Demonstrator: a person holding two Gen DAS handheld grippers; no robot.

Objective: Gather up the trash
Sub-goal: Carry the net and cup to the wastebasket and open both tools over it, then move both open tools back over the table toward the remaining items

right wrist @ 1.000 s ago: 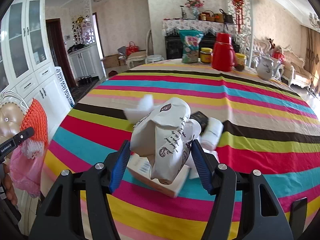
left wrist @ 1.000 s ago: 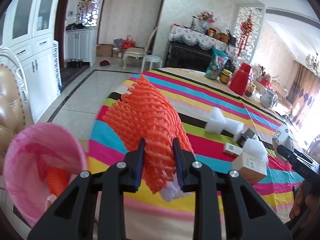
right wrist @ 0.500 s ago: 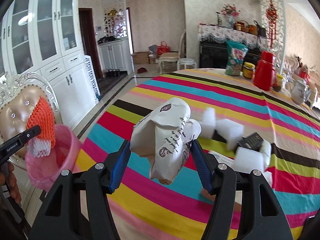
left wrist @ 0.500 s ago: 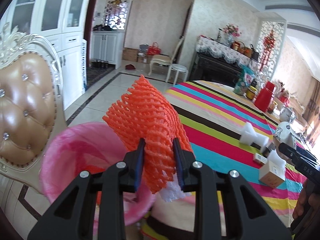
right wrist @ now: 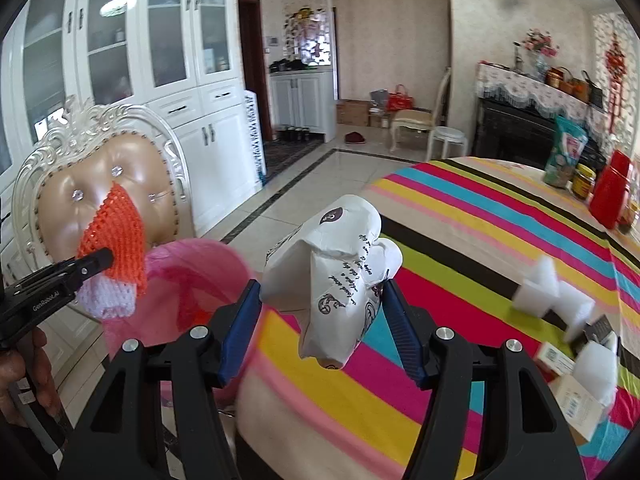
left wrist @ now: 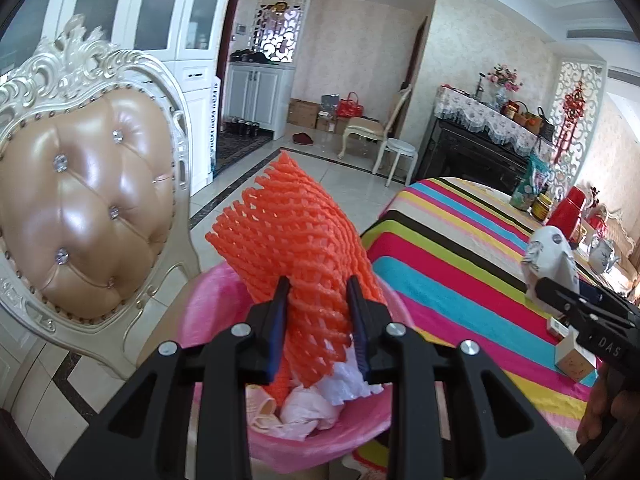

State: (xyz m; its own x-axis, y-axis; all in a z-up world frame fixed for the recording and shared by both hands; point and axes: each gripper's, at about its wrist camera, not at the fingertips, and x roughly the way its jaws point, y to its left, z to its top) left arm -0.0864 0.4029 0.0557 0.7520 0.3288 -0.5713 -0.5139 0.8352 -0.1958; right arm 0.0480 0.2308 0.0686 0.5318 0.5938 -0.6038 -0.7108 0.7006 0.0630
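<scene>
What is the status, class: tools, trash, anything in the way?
Left tool shut on orange foam net, over pink bin. Right tool shut on crumpled paper bag, beside bin. Nothing blocking.

Both wrist views toward pink bin (left wrist: 224,304)

Tall white cabinets with glass upper doors (right wrist: 160,40) line the left wall above a pale tiled floor with a dark inlaid border (left wrist: 336,168). An ornate cream chair with a tufted tan leather back (left wrist: 84,204) stands in the foreground. The walls carry pale patterned paper. A carved white lattice screen (left wrist: 276,32) frames the far doorway. A black sideboard under a lace cloth (left wrist: 480,152) stands beyond the bench in its bright striped cloth (left wrist: 460,248). Daylight fills the room.
</scene>
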